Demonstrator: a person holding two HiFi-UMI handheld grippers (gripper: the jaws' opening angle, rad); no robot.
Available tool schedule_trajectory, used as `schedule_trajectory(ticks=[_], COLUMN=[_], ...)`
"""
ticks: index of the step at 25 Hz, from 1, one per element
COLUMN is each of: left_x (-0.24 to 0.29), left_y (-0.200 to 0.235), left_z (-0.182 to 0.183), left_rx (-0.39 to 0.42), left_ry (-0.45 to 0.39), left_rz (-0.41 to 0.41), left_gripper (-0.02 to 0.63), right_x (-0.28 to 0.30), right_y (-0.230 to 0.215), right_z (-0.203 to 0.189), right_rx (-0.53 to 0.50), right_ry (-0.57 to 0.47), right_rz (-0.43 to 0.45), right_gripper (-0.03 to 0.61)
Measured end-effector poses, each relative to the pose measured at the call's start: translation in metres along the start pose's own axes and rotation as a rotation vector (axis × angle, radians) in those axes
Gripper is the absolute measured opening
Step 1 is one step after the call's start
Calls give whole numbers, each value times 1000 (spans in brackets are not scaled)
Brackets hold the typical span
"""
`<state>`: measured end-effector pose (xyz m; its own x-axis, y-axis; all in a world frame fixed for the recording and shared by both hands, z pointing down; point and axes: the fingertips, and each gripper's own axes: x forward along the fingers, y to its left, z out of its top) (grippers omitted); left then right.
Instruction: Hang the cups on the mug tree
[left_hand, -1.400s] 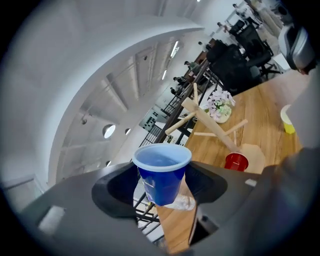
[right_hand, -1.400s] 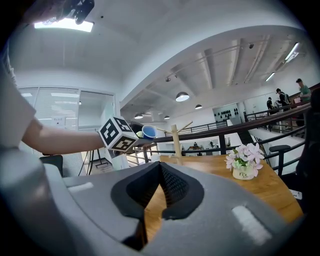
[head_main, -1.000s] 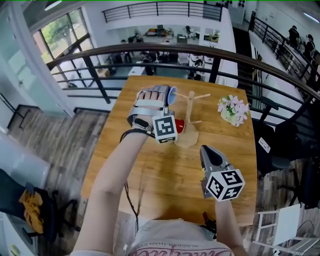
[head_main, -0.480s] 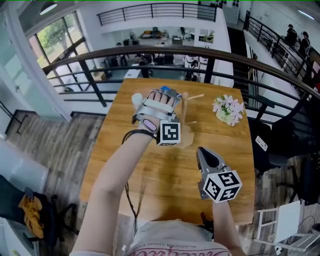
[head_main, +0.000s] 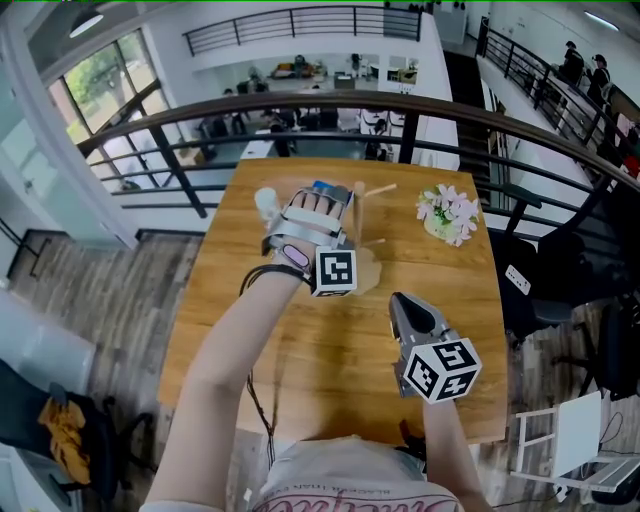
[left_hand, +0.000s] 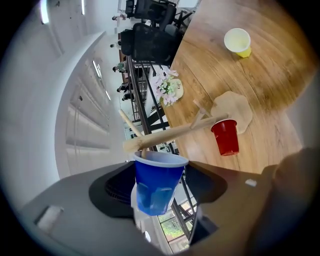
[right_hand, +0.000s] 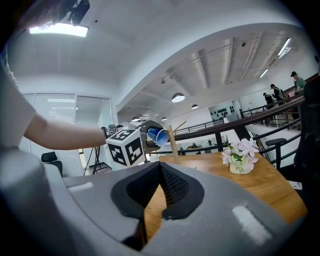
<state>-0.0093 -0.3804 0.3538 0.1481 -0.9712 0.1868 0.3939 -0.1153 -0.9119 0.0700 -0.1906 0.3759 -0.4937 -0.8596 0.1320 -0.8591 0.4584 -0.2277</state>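
My left gripper (head_main: 322, 196) is shut on a blue cup (left_hand: 159, 182), held on its side with its rim against the top of the wooden mug tree (left_hand: 172, 134). The right gripper view shows the blue cup (right_hand: 159, 136) beside the tree's stem (right_hand: 172, 142). A red cup (left_hand: 226, 137) sits low on the tree near its round base (left_hand: 234, 110); whether it hangs on a peg I cannot tell. A yellow cup (left_hand: 238, 41) stands on the table. My right gripper (head_main: 412, 312) is shut and empty, nearer the person than the mug tree (head_main: 360, 195).
A pot of pink flowers (head_main: 446, 213) stands on the wooden table (head_main: 330, 350) at the far right. A dark railing (head_main: 200, 115) runs along the table's far edge, with a drop to a lower floor behind it.
My left gripper has rolled and moved down closer to the tree's stem with the blue cup. The red cup is now hidden behind its marker cube in the head view. The right gripper has stayed put.
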Motion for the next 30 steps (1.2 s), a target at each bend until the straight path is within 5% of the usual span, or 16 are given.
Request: schedule_trajectory(ticks=[9, 21, 24, 30], left_x=[-6, -41, -55, -75], left_y=[-16, 3, 13, 24], left_z=[3, -9, -16, -33], left_rx=[-103, -389, -513, -889], left_ry=[-28, -68, -92, -145], left_rz=[-66, 29, 62, 85], left_gripper=[509, 538, 538, 515], right_x=[-3, -4, -5, -8], right_y=[2, 0, -2, -6], right_z=[5, 15, 16, 17], right_rx=[-13, -24, -26, -37], right_ry=[-13, -32, -35, -37], right_rz=[2, 7, 3, -7], right_gripper=[3, 3, 3, 3])
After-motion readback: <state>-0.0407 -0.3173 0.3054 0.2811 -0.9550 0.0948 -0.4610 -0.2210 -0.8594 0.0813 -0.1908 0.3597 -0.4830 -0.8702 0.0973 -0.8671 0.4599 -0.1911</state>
